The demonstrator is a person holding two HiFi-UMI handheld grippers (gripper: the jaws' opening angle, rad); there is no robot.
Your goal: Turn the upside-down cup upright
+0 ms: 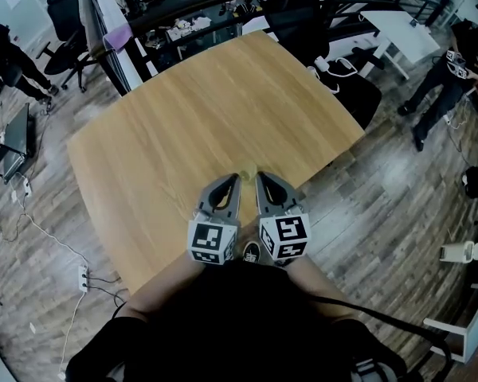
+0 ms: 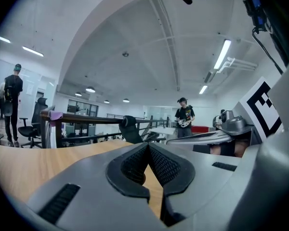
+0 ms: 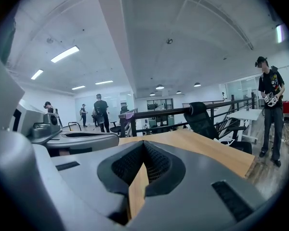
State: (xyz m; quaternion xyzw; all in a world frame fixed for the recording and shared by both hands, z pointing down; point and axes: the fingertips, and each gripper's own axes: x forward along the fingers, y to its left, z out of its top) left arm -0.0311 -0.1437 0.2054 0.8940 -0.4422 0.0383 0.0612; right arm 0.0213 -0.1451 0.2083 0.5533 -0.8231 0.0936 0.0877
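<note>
No cup shows in any view. A bare wooden table (image 1: 191, 126) fills the middle of the head view. My left gripper (image 1: 236, 178) and right gripper (image 1: 260, 176) are held side by side above the table's near edge, both pointing away from me. Each is shut with nothing between its fingers. In the left gripper view the jaws (image 2: 148, 146) meet at the tips over the tabletop (image 2: 29, 162), with the right gripper's body (image 2: 221, 136) beside them. In the right gripper view the jaws (image 3: 143, 144) are likewise closed over the wood (image 3: 207, 150).
A black office chair (image 1: 346, 86) stands at the table's far right corner, and a white table (image 1: 402, 30) lies beyond it. A person (image 1: 442, 78) stands at the right, another (image 1: 12, 62) at the left. Cables and a power strip (image 1: 83, 277) lie on the floor at the left.
</note>
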